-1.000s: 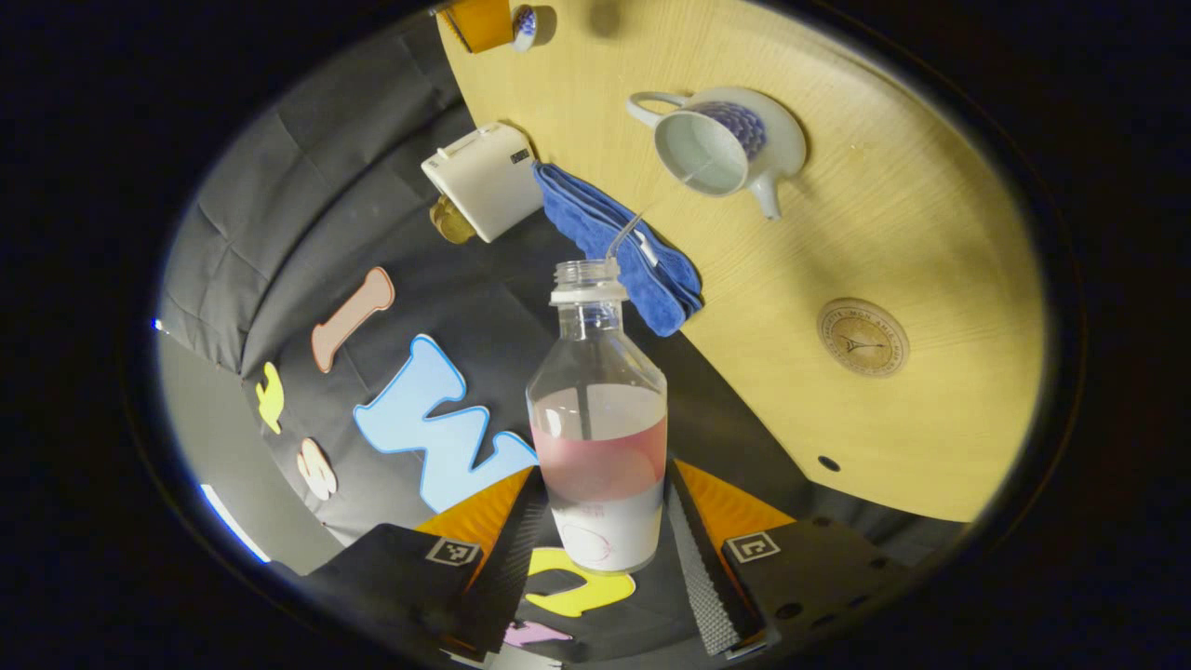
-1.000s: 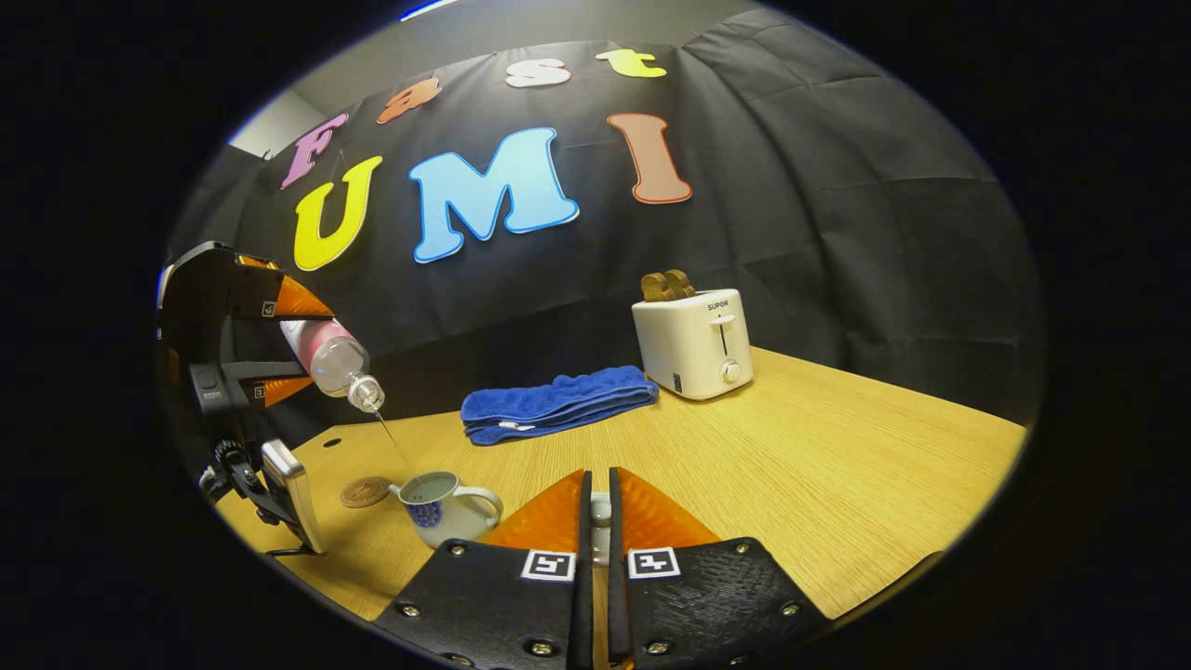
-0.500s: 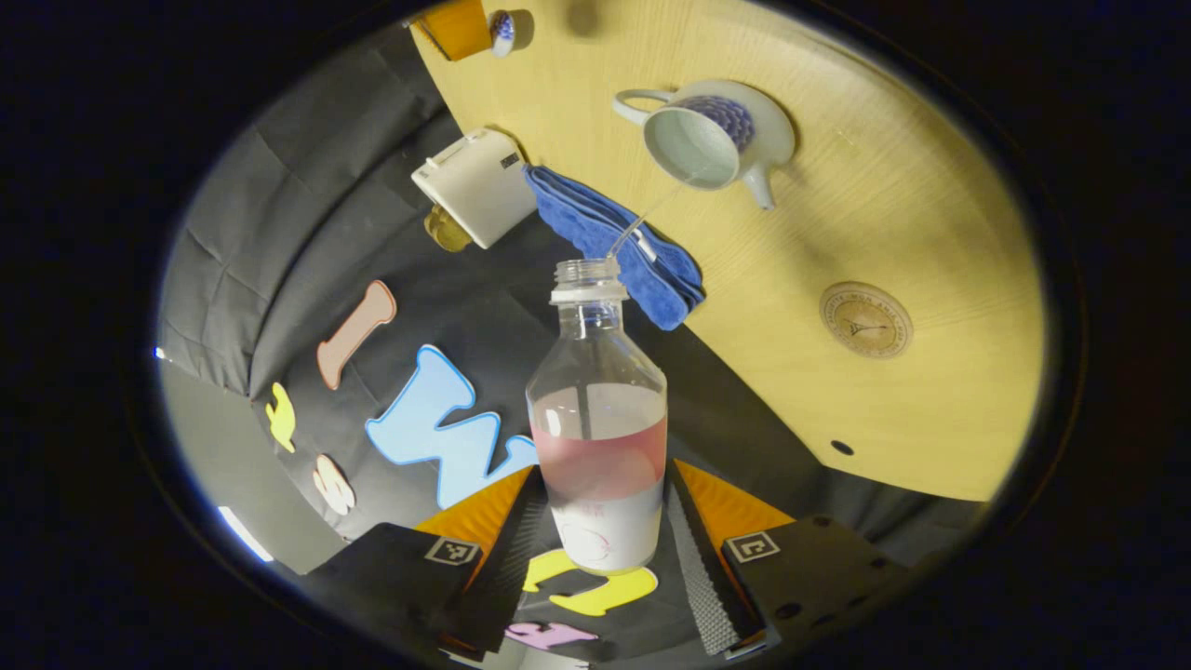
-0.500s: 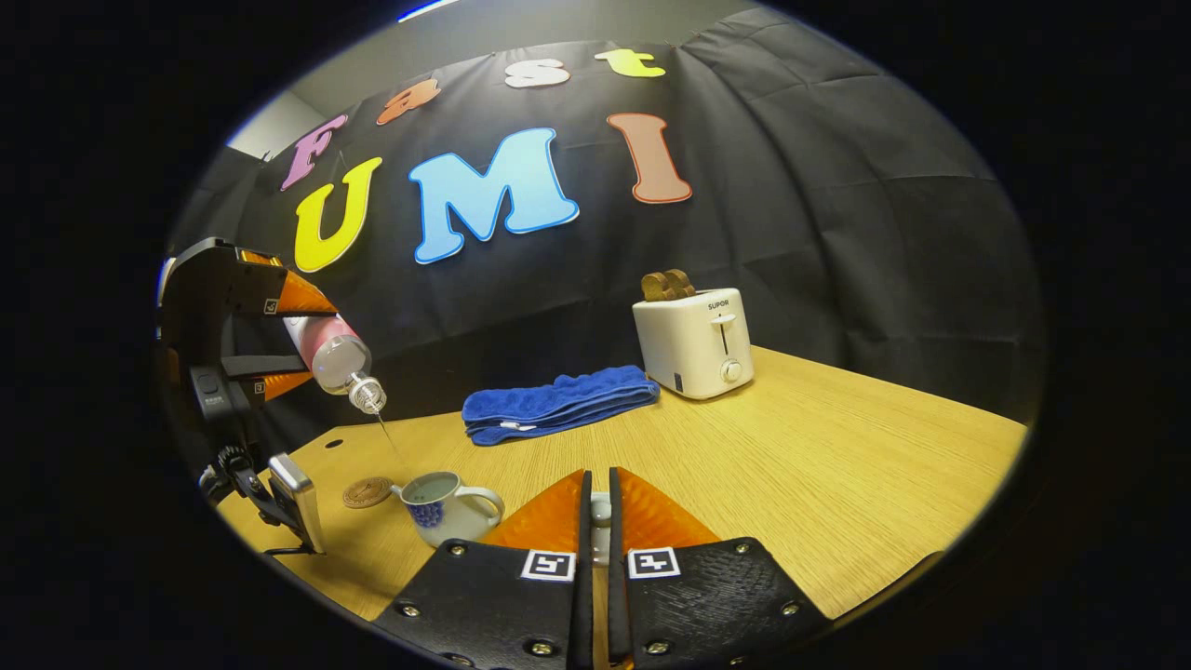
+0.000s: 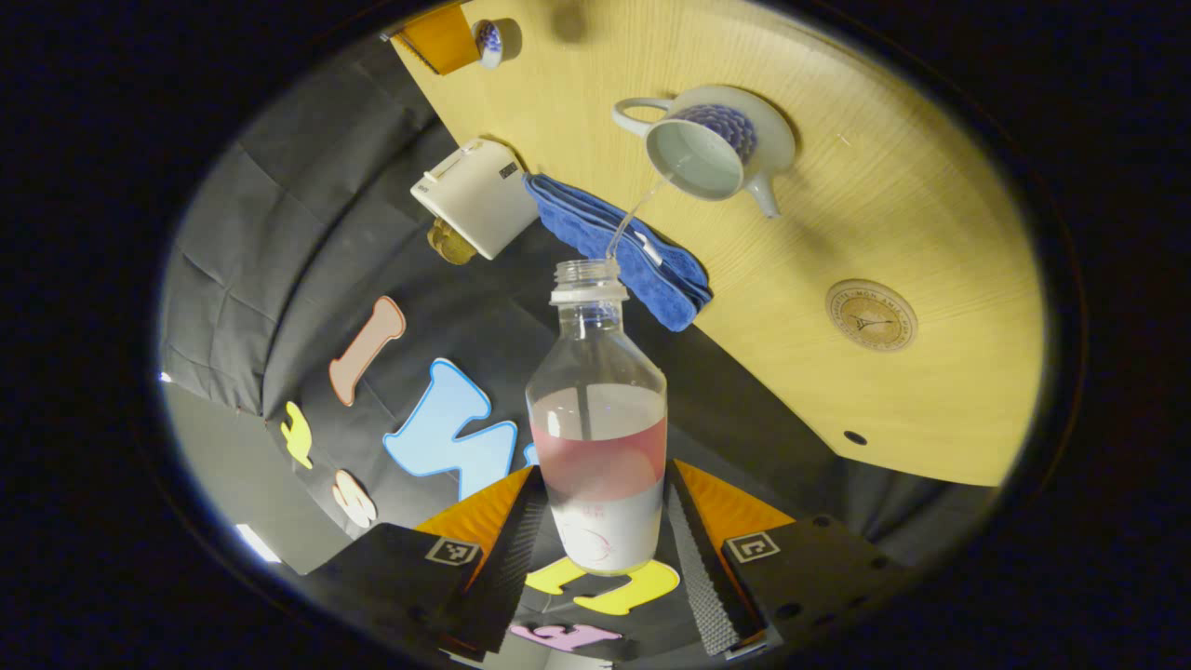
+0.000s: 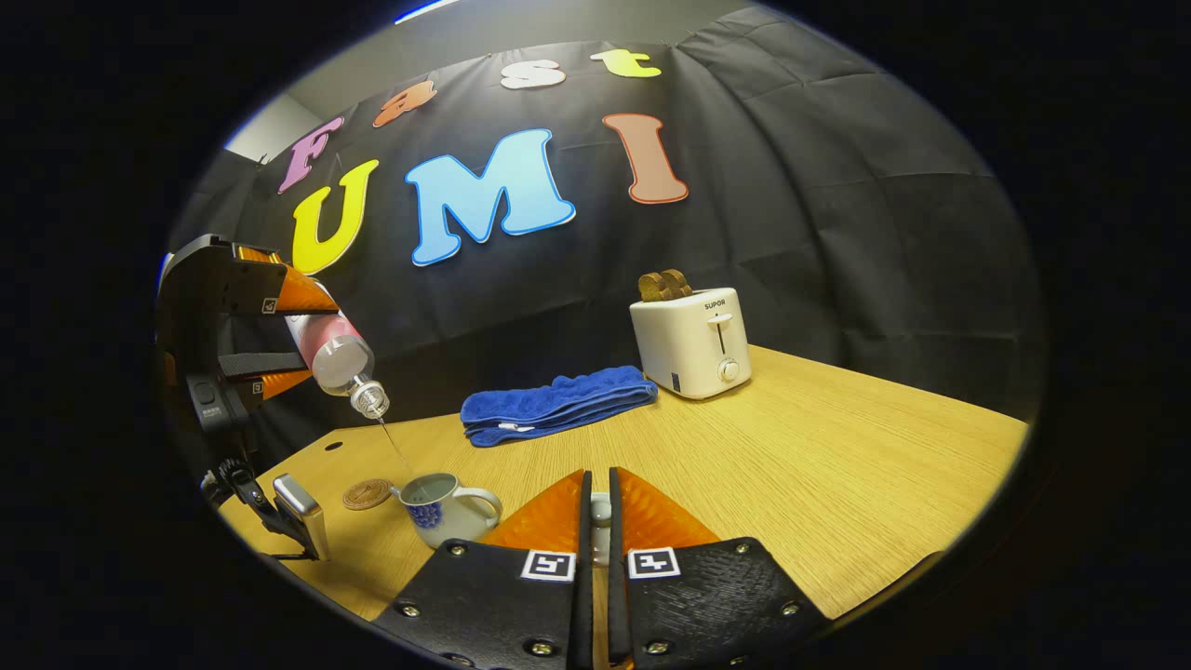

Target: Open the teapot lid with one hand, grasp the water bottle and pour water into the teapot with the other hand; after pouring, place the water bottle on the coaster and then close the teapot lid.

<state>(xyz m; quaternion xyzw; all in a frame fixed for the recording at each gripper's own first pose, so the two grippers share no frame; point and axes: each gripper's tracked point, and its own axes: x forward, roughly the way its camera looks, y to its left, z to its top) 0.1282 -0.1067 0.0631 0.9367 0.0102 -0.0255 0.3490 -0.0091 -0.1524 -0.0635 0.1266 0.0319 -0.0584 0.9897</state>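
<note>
A black cloth wall backs a wooden counter [image 6: 837,465]. In the right gripper view, the left gripper [image 6: 279,340] at nine o'clock pinches the water bottle [image 6: 330,349] by its lower body and tips the neck down, so a thin stream falls into the open teapot [image 6: 447,507]. The left gripper view shows the fingers [image 5: 689,549] pressing both sides of the bottle, with the teapot at twelve o'clock and the coaster [image 5: 871,314] at two o'clock, kept free for setting the bottle down. The right gripper [image 6: 595,521] has its fingers pressed together on a small pale piece, probably the teapot lid, held aside from the pour. A blue towel [image 6: 554,402] and toaster [image 6: 693,342] stand behind.
</note>
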